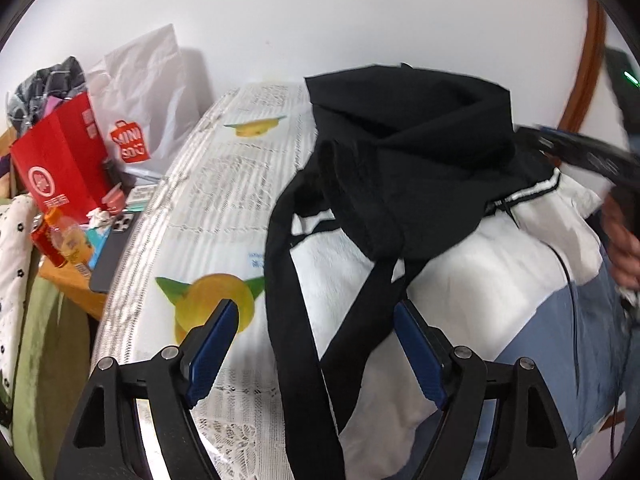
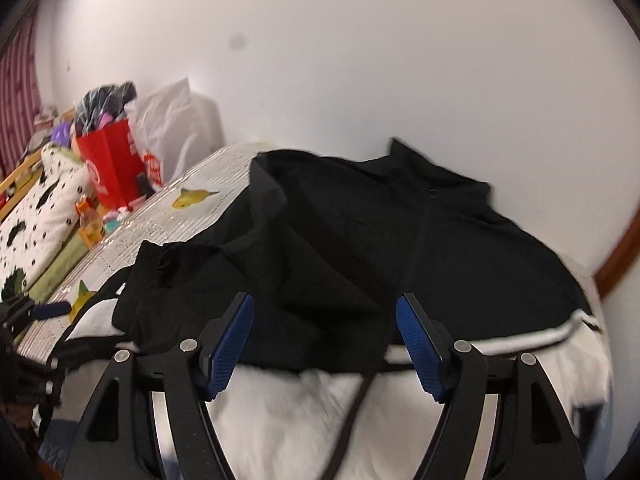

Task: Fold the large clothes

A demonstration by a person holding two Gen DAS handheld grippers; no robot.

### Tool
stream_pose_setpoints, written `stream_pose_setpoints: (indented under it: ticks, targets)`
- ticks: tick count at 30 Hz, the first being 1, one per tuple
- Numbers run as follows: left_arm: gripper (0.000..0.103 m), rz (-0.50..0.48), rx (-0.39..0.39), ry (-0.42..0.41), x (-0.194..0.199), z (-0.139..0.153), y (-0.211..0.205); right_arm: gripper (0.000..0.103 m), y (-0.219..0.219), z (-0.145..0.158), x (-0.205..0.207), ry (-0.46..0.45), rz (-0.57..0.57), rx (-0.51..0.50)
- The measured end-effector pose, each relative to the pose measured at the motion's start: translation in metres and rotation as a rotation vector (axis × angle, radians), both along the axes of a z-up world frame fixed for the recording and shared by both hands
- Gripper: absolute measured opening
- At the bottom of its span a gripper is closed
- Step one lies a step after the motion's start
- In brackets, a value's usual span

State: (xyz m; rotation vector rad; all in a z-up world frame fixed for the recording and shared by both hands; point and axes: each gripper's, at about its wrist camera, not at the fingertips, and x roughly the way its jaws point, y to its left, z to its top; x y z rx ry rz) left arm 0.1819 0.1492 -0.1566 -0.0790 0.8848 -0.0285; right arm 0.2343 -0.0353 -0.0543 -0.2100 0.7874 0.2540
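A large garment with black (image 1: 416, 160), white (image 1: 460, 280) and blue (image 1: 560, 344) panels lies bunched on a table covered with a patterned cloth (image 1: 216, 208). The black part is folded over the white part. My left gripper (image 1: 316, 336) is open and empty above the garment's black bands and white panel. My right gripper (image 2: 326, 324) is open and empty just above the black fabric (image 2: 400, 240), near its edge over the white panel (image 2: 288, 408). The right gripper also shows blurred in the left wrist view (image 1: 580, 152).
A red paper bag (image 1: 60, 160), a white plastic bag (image 1: 148, 92), bottles (image 1: 68, 240) and a phone (image 1: 112, 252) crowd a wooden side table on the left. A white wall runs behind. A brown curved rim (image 1: 588, 64) stands at the right.
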Motion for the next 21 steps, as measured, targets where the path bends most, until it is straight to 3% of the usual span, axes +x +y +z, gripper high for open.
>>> stream_pose_setpoints:
  ticks: [3,4,5,7,8,10,12,15,19,21]
  targets:
    - [0.078,-0.005,-0.007,-0.006,0.003,-0.006,0.001,0.071,0.014,-0.020,0.029,0.044,0.036,0.036]
    - [0.078,-0.007,-0.008,-0.002,0.007,-0.008,0.000,0.061,0.016,-0.025,0.035,0.056,0.043,0.049]
    - [0.078,-0.010,-0.003,0.001,0.008,-0.010,-0.001,0.040,0.018,-0.030,0.041,0.068,0.049,0.063]
    - [0.078,-0.011,0.024,0.004,0.012,-0.014,-0.002,0.017,0.018,-0.033,0.055,0.095,0.068,0.089]
    - [0.078,-0.010,0.035,0.009,0.012,-0.015,-0.004,0.015,0.014,-0.031,0.062,0.095,0.068,0.116]
    - [0.078,-0.008,0.046,0.023,0.013,-0.019,-0.004,0.014,-0.010,-0.019,0.080,0.055,0.003,0.186]
    - [0.078,-0.004,0.037,0.031,0.013,-0.021,-0.003,0.014,-0.017,-0.016,0.087,0.045,-0.024,0.198]
    - [0.078,0.002,0.014,0.038,0.014,-0.021,0.000,0.015,-0.049,-0.013,0.118,0.034,-0.155,0.214]
    - [0.078,0.012,-0.001,0.034,0.014,-0.017,0.003,0.025,-0.073,-0.021,0.139,0.045,-0.297,0.098]
    - [0.078,0.018,-0.010,0.026,0.013,-0.014,0.005,0.036,-0.075,-0.022,0.134,0.029,-0.319,0.024]
